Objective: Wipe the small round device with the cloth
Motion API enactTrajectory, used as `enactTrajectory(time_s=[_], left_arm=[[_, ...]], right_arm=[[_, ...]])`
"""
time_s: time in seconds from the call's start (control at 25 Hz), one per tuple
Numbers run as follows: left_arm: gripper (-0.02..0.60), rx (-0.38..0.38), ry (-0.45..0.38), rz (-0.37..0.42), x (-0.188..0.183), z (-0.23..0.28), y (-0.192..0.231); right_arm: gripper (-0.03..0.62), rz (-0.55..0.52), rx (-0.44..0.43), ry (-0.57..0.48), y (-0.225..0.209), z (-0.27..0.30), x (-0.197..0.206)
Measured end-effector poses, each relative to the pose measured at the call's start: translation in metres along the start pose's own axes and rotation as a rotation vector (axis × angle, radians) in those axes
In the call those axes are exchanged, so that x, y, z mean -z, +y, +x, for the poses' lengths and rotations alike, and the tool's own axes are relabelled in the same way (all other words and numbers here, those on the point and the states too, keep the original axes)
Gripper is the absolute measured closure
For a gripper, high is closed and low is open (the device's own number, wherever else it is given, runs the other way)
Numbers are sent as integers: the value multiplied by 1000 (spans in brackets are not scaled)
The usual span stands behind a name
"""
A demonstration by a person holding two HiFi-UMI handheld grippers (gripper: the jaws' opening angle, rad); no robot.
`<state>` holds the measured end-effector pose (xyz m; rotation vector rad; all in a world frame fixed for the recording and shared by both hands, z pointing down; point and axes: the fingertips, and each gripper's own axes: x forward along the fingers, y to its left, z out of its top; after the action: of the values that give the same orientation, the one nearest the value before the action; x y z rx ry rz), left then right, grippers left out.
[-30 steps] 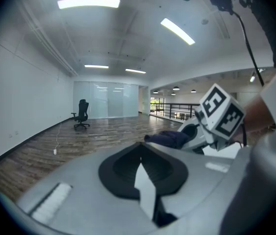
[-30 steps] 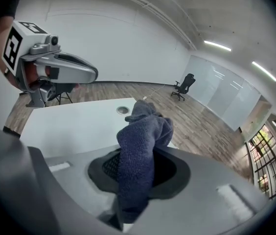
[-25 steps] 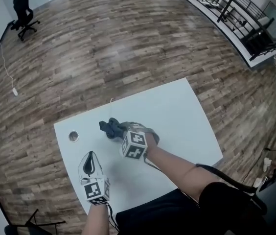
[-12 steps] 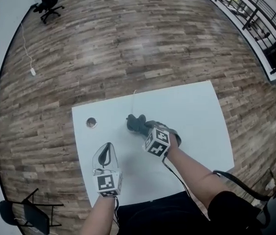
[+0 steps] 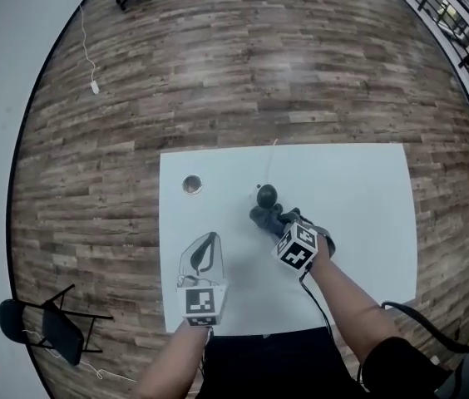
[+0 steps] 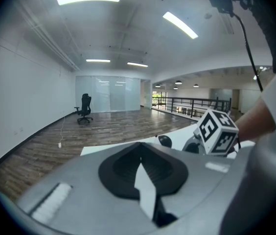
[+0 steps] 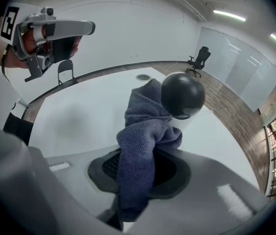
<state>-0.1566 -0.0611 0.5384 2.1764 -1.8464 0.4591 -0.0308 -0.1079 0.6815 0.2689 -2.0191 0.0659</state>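
Holds left gripper (image 5: 208, 241) closed on nothing above white table (image 5: 359, 181). Mid-table, finds small round device (image 5: 266, 194), grey cloth (image 5: 268, 219) bunched against or just beside it, clamped in right gripper (image 7: 135, 180). Seems barely begun; leaves nearly all wiping undone.

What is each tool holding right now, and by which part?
Right tool: the grey cloth, pinched by one bunched end. Left tool: shut, holding nothing.
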Motion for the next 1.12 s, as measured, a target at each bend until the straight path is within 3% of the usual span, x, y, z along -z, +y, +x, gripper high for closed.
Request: enactTrajectory(time_s=[0.16, 0.36, 0.48, 0.6, 0.76, 0.96, 1.12], left_arm=[[574, -6, -11, 2, 1, 1, 3], [574, 4, -66, -35, -19, 10, -2], [574, 11, -71, -9, -31, 9, -7], [574, 25, -34, 7, -22, 5, -6], [574, 36, -44, -47, -21, -1, -6], [574, 34, -50, -96, -21, 0, 0], [574, 48, -61, -91, -25, 2, 0]], right_arm=[[503, -27, -10, -22, 10, -14, -9], [503, -4, 254, -192, -52, -91, -46], [503, 20, 338, -174, -86, -103, -45], [503, 29, 343, -132, -100, -89, -43], [503, 15, 320, -105, -97, -73, -47], [503, -64, 323, -18, -92, -72, -50], [503, -126, 336, 40, -84, -70, -49]])
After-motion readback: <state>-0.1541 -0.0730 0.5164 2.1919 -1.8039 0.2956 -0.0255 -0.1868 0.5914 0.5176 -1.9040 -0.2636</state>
